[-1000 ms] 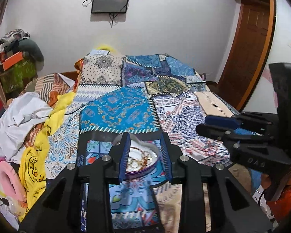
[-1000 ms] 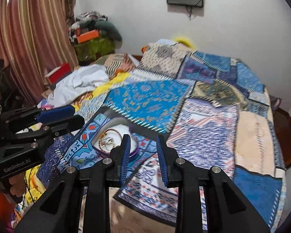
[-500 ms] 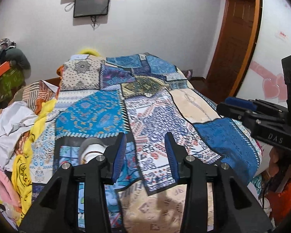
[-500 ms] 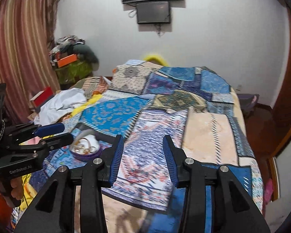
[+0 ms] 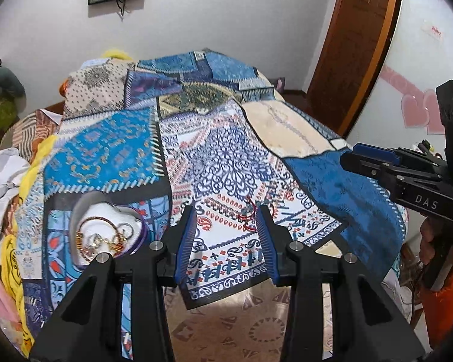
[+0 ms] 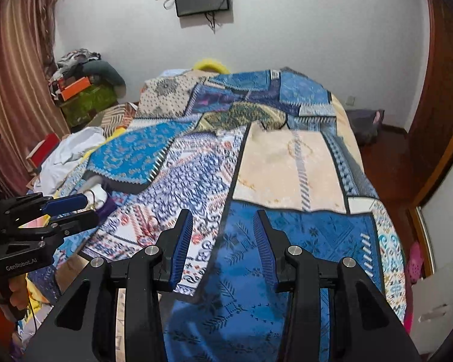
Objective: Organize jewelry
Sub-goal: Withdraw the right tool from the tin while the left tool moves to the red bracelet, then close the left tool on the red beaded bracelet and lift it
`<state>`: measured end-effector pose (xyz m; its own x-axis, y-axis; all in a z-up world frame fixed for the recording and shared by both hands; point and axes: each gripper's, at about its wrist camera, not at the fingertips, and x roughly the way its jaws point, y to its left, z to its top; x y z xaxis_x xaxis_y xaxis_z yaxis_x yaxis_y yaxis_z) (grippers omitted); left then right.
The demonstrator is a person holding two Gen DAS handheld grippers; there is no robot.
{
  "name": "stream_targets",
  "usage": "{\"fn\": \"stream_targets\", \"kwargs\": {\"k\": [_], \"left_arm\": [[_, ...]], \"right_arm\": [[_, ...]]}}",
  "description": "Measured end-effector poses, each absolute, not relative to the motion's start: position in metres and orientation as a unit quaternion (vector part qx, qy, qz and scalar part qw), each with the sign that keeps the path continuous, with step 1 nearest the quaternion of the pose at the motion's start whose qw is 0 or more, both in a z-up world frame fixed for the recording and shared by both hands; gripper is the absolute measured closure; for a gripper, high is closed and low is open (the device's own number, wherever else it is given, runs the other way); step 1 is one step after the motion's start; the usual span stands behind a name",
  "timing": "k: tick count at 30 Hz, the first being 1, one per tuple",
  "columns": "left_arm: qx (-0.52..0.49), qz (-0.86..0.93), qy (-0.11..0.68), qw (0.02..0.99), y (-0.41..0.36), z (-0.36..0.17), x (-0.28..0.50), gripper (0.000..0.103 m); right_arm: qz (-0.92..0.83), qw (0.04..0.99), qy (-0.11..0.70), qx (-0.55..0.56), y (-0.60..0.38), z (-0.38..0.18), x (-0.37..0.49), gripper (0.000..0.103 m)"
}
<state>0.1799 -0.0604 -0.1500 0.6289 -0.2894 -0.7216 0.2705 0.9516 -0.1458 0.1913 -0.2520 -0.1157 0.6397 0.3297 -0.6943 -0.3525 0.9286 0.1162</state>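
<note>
Panning right from the earlier frame, I held the left gripper (image 5: 225, 218) with jaws spread above a red bracelet (image 5: 249, 215) on the quilt (image 5: 235, 163); the jewelry dish (image 5: 105, 232) sat left. My right gripper (image 6: 223, 226) hovered likewise spread, empty.

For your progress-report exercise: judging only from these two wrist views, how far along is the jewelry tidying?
Done: several gold bangles and rings already lie in the heart-shaped dish. In hand: nothing; the left gripper is open, lined up on a red bracelet lying loose on the bedspread. The right gripper is open and empty. Left: at least that bracelet, not yet picked up or placed in the dish.
</note>
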Motion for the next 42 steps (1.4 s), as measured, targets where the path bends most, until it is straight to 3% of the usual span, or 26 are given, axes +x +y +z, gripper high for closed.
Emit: {"fn": "stream_targets", "kwargs": {"k": [20, 26, 30, 35, 42], "left_arm": [[-0.015, -0.179, 0.445, 0.877, -0.087, -0.196, 0.217, 0.063], [-0.014, -0.186, 0.443, 0.877, -0.092, -0.199, 0.22, 0.073], [-0.027, -0.187, 0.444, 0.876, -0.091, -0.201, 0.224, 0.087], [-0.029, -0.19, 0.444, 0.875, -0.091, -0.202, 0.223, 0.097], [-0.022, -0.185, 0.435, 0.881, -0.091, -0.194, 0.215, 0.097]], "right_arm": [[0.218, 0.878, 0.426, -0.023, -0.239, -0.164, 0.22, 0.065], [0.232, 0.874, 0.425, -0.036, -0.229, -0.169, 0.222, 0.065], [0.231, 0.874, 0.425, -0.045, -0.224, -0.173, 0.222, 0.077], [0.238, 0.871, 0.427, -0.043, -0.225, -0.174, 0.224, 0.092], [0.236, 0.874, 0.425, -0.03, -0.231, -0.17, 0.22, 0.094]]}}
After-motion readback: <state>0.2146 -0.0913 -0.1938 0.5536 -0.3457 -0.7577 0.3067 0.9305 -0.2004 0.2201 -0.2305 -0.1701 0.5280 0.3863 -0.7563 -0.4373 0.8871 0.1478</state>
